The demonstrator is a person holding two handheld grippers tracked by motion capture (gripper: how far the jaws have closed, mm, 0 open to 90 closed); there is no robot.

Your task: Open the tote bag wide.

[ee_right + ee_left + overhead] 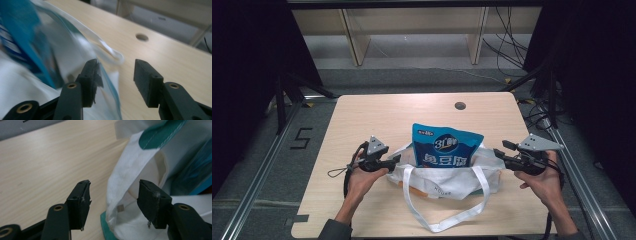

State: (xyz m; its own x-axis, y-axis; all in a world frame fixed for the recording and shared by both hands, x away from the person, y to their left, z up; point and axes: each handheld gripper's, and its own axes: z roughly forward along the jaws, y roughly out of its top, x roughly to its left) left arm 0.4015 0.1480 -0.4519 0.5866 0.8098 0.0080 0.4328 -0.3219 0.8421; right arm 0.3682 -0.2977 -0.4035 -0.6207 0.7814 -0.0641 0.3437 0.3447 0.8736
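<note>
A: Standing in the white fabric tote bag (447,182) mid-worktop (362,120), the blue foil snack pouch (446,146) is seen packed.

B: Both the left hand-held gripper (396,160) and the right hand-held gripper (498,153) are spread, nothing pinched; little is judged left.

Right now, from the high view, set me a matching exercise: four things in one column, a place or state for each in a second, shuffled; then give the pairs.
Things:
1. blue snack packet
2. white tote bag
3. left gripper
4. round hole

Places or states:
A. in the bare tabletop, beyond the bag
B. open, at the bag's left edge
C. lying on the table, handle loop trailing toward the person
D. standing up out of the bag's mouth

Pairs: 1-D, 2-C, 3-B, 4-A
</note>
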